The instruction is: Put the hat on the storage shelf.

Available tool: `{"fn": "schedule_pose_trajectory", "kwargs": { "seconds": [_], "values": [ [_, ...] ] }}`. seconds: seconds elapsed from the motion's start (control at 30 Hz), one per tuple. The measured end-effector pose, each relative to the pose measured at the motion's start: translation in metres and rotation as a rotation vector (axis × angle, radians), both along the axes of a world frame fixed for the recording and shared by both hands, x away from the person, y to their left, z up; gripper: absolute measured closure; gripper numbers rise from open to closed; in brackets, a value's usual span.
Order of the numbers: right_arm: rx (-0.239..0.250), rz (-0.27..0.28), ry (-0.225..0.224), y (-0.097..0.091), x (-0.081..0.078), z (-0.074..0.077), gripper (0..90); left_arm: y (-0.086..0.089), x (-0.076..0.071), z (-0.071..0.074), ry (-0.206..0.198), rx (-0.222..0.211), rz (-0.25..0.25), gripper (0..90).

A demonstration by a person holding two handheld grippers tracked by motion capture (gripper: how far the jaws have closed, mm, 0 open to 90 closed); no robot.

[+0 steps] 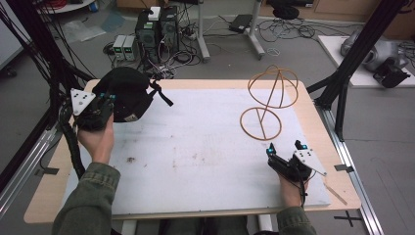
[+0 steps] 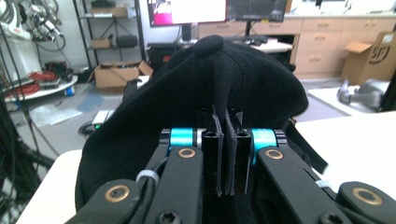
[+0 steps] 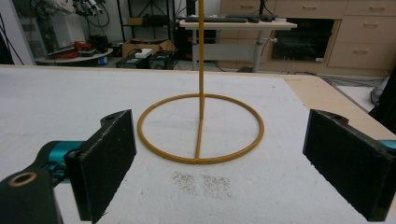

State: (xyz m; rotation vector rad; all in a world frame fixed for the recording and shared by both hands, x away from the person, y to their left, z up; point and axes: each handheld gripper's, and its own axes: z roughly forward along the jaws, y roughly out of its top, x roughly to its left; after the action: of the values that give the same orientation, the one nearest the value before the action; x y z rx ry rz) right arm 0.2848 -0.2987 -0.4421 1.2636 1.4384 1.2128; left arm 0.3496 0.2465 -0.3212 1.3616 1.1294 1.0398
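Note:
A black cap (image 1: 128,93) hangs above the table's far left corner, with my left gripper (image 1: 105,100) shut on its fabric. In the left gripper view the cap (image 2: 210,93) bulges over my left gripper (image 2: 225,140), whose jaws pinch a fold of the cloth. A yellow wire hat stand (image 1: 266,100) with a ring base and a domed top stands at the far right. My right gripper (image 1: 285,147) rests open near the front right, pointing at the stand. The right gripper view shows the stand's ring base (image 3: 201,128) and post beyond my right gripper (image 3: 219,163), nothing between the jaws.
A white mat (image 1: 195,147) covers most of the wooden table (image 1: 49,191). Small dark specks (image 3: 203,183) lie on the mat just in front of the stand. Black frame posts stand at both table sides. Computers and cables sit on the floor beyond the far edge.

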Motion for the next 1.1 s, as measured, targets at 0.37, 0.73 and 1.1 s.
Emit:
{"fn": "schedule_pose_trajectory", "kwargs": {
  "seconds": [0.37, 0.73, 1.1],
  "values": [
    [0.005, 0.006, -0.004, 0.001, 0.000, 0.001, 8.7, -0.014, -0.003, 0.016, -0.040, -0.011, -0.041, 86.8],
    [0.010, 0.005, -0.008, 0.000, 0.000, 0.001, 8.7, -0.041, -0.009, 0.041, -0.108, -0.019, -0.120, 87.0],
    [0.028, 0.006, -0.006, -0.001, -0.001, 0.003, 8.7, -0.069, -0.009, 0.059, -0.179, -0.060, -0.180, 87.0]
  ]
}}
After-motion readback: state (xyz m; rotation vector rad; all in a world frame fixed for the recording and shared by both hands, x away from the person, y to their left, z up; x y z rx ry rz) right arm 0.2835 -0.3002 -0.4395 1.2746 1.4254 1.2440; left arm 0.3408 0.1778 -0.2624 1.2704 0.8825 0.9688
